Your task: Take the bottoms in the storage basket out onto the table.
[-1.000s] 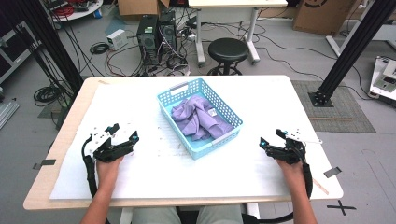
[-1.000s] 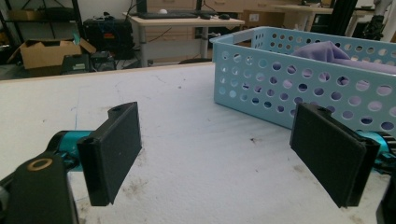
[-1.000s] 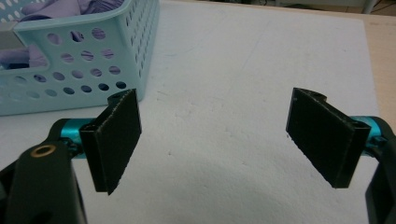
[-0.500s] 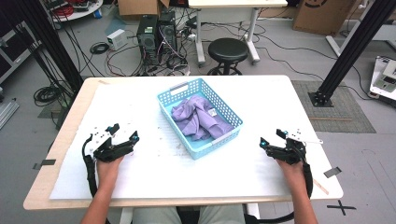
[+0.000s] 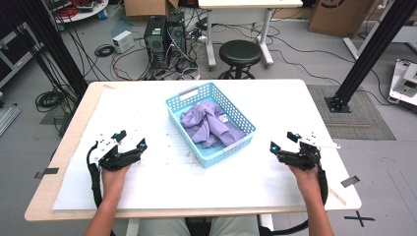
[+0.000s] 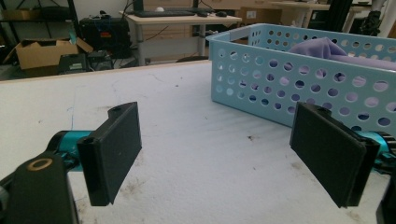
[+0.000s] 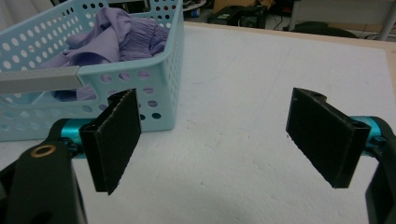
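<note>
My basket (image 6: 299, 79) ran off the left gripper view's right edge; its walls hid most of the cloth (image 6: 322, 46).

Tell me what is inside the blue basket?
The basket holds a crumpled purple cloth with a small white tag on it. The cloth covers most of the bottom, so anything under it is hidden.

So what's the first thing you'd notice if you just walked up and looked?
Probably the light blue basket in the middle of the white table, with a crumpled purple cloth piled inside it. Then the two black grippers, the left gripper and the right gripper, resting on either side of it with their jaws wide open and nothing in them.
</note>
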`<state>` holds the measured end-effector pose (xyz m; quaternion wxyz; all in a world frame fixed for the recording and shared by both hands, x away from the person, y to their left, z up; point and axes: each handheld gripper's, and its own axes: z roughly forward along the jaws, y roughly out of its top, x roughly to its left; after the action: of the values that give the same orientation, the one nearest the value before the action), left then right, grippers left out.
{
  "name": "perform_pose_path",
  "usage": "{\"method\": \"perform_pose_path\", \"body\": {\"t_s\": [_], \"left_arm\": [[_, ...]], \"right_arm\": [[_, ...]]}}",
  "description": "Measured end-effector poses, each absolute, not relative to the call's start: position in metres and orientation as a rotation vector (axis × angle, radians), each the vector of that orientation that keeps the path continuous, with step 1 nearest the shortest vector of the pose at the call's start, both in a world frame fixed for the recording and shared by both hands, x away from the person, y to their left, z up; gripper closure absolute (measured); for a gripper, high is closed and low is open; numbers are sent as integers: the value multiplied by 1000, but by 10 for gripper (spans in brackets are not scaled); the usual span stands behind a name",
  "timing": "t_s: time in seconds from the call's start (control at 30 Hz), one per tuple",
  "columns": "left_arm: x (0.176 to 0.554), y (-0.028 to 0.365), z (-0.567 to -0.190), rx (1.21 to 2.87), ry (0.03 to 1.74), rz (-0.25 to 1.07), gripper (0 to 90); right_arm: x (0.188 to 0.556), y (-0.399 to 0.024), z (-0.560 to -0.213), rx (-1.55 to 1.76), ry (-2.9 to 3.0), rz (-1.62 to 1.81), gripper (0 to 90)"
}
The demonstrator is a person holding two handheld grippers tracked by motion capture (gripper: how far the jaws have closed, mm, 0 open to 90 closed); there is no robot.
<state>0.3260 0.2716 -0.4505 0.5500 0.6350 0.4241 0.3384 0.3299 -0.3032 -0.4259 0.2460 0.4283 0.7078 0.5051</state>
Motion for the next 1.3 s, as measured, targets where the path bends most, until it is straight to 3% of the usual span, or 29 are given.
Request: {"method": "perform_pose_path", "body": {"t_s": [0.43, 0.83, 1.3], "left_arm": [[326, 271, -451, 1501, 1001, 797, 165], [326, 271, -451, 1503, 1000, 795, 165], [326, 272, -451, 1505, 994, 791, 165]], "right_arm": [[352, -276, -387, 1058, 1992, 1478, 182], [392, -213, -345, 895, 2106, 1489, 182], [447, -133, -338, 842, 2297, 1397, 182]]}}
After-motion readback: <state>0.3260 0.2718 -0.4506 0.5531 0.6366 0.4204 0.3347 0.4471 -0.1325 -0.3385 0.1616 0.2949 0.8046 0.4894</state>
